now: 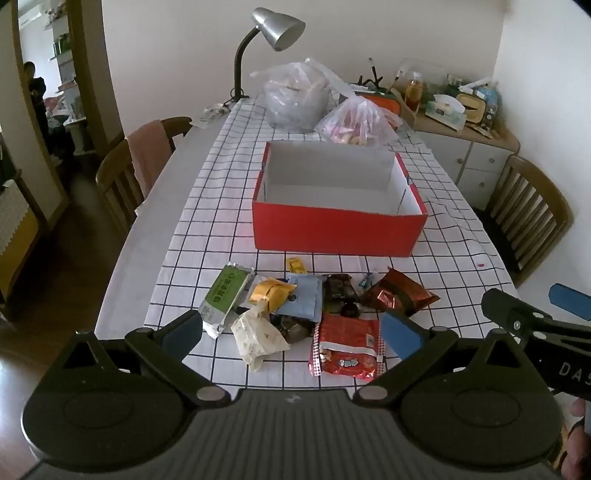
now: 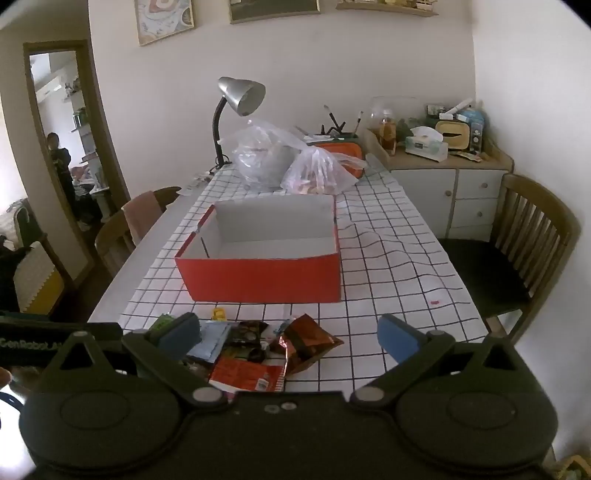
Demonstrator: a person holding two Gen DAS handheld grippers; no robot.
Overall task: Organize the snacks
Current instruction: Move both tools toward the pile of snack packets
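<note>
Left wrist view: left gripper (image 1: pixel 291 332) hangs above the near table edge, fingers spread wide, nothing between them. Snack pile sits right under and just beyond it on the checked tablecloth (image 1: pixel 207 206): green packet (image 1: pixel 226 297) on the left, gold packet (image 1: pixel 271 293) touching a light blue packet (image 1: pixel 304 297), cream wrapper (image 1: pixel 256 338) nearest on the left, red packet (image 1: pixel 347 345) nearest on the right, dark packet (image 1: pixel 340 291) in the middle, shiny red-brown bag (image 1: pixel 400 291) far right of the pile. Small yellow item (image 1: pixel 296 265) lies between the pile and the box. Red box (image 1: pixel 338 229) stands open with a white inside, beyond the pile, nothing visible in it. Two clear plastic bags (image 1: pixel 295 96) sit behind the box, desk lamp (image 1: pixel 277 29) at the far left.

Right wrist view: right gripper (image 2: pixel 290 338) also spread wide, holding nothing, above the near edge and right of the pile. Its left finger overlaps the green and blue packets in view; contact cannot be told. Wooden chair (image 2: pixel 532 236) stands at the right side, cabinet (image 2: pixel 458 192) in the far right corner.
</note>
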